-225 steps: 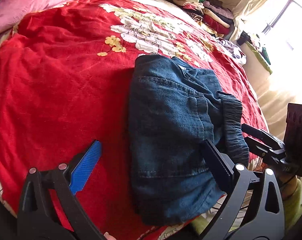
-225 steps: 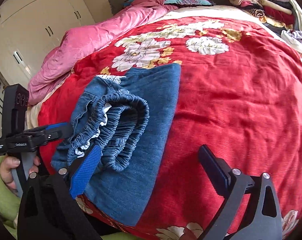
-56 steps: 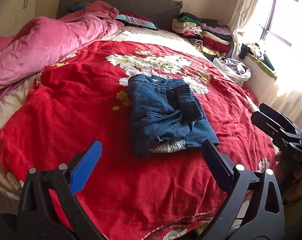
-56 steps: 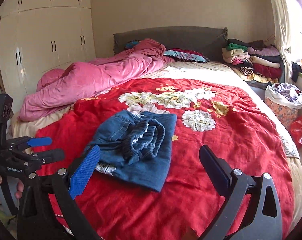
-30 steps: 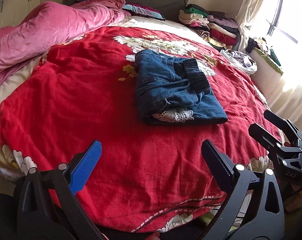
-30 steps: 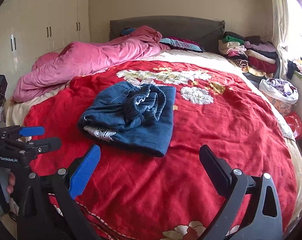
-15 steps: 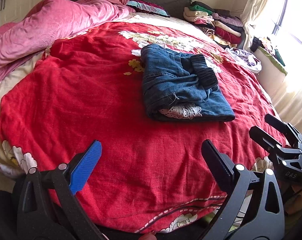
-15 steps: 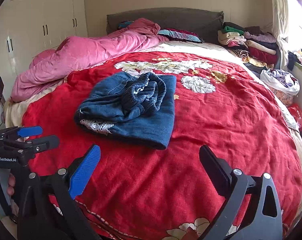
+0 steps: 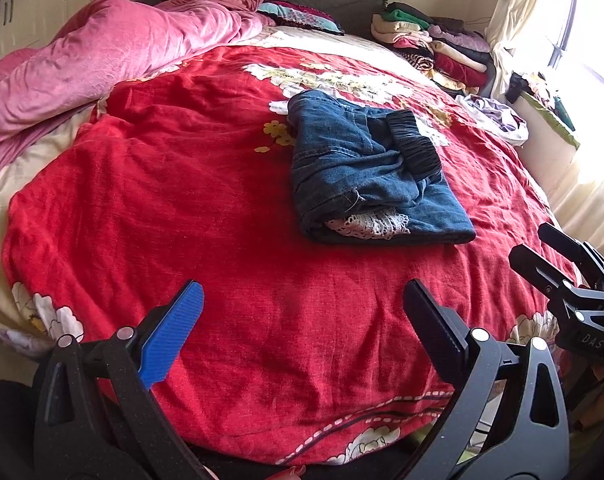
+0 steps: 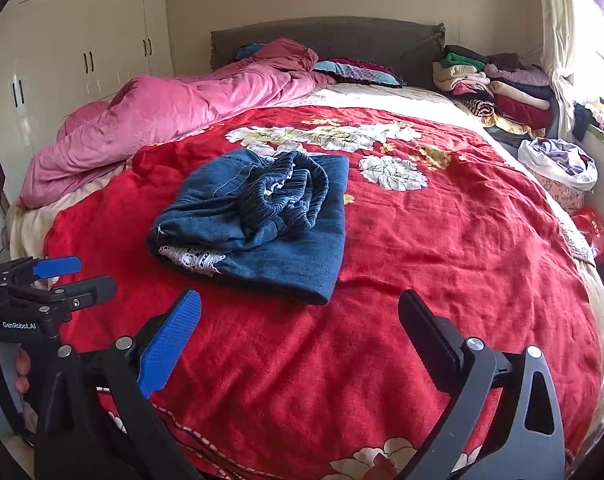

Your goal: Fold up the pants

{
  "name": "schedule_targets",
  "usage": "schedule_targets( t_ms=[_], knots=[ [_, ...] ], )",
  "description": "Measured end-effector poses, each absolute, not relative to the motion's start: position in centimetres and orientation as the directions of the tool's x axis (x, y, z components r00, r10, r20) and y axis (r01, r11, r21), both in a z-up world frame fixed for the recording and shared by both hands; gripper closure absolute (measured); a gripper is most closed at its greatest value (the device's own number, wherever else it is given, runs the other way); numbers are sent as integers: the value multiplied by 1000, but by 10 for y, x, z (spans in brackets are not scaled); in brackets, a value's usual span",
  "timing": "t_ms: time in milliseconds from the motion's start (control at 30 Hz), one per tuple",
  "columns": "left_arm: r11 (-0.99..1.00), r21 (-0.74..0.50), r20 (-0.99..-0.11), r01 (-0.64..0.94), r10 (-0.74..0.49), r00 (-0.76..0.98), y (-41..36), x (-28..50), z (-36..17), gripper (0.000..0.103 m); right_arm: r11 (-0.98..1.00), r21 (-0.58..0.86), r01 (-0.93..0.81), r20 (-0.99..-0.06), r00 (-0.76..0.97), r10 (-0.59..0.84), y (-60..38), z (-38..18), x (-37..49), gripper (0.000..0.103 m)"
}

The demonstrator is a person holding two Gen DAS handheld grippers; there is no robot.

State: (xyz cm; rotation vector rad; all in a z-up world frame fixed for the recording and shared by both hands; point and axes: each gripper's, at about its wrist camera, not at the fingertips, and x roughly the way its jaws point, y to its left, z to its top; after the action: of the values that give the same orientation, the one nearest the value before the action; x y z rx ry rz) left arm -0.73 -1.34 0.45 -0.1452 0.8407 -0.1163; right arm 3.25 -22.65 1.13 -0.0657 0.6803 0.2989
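A: Both hand-held grippers are pulling back from the bed now. A few seconds ago they were right down on the denim, and now the pants (image 9: 366, 176) are sitting alone in a folded bundle on the red blanket (image 9: 173, 208), well apart from either tool.

B: And the jaws?

A: The left hand-held gripper (image 9: 302, 312) is hanging wide open over the near edge of the blanket, holding nothing. The right hand-held gripper (image 10: 297, 320) is spread wide too, empty, hovering over bare red cloth just short of the bundle.

B: So the fold is done?

A: I'd judge it close to finished. The bundle is lying compact near the middle of the bed, with the elastic waistband (image 10: 297, 192) rolled up on top and a bit of white lace trim (image 10: 193, 258) peeking out at the near end. It's a little lumpy rather than flat, so a tidy-up press could still be coming.

B: Anything nearby getting in the way?

A: Nothing is touching it. The pink duvet (image 9: 101, 60) is heaped along the far left side, and the stack of folded clothes (image 10: 498, 88) is sitting up by the headboard, well clear.

B: And the person?

A: I'm only seeing fingers (image 10: 21, 368) wrapped around the left handle at the edge of the right-hand view.
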Motion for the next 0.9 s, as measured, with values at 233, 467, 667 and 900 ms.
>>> schedule_targets(
  t_ms=[233, 467, 667, 900],
  knots=[
    [983, -178, -732, 47, -164, 662, -12, -7, 5, 10, 956, 33, -291, -628, 738, 246, -226, 12, 32, 4],
    [982, -185, -735, 44, -168, 657, -8, -7, 6, 10, 957, 32, -290, -629, 738, 244, -226, 12, 32, 4],
    [983, -178, -737, 46, -164, 656, -8, -8, 5, 10, 956, 35, -292, -632, 734, 248, -225, 13, 32, 4],
    [985, -164, -743, 49, -156, 651, -11, -9, 4, 10, 957, 38, -287, -637, 731, 244, -223, 11, 31, 4]
  ],
)
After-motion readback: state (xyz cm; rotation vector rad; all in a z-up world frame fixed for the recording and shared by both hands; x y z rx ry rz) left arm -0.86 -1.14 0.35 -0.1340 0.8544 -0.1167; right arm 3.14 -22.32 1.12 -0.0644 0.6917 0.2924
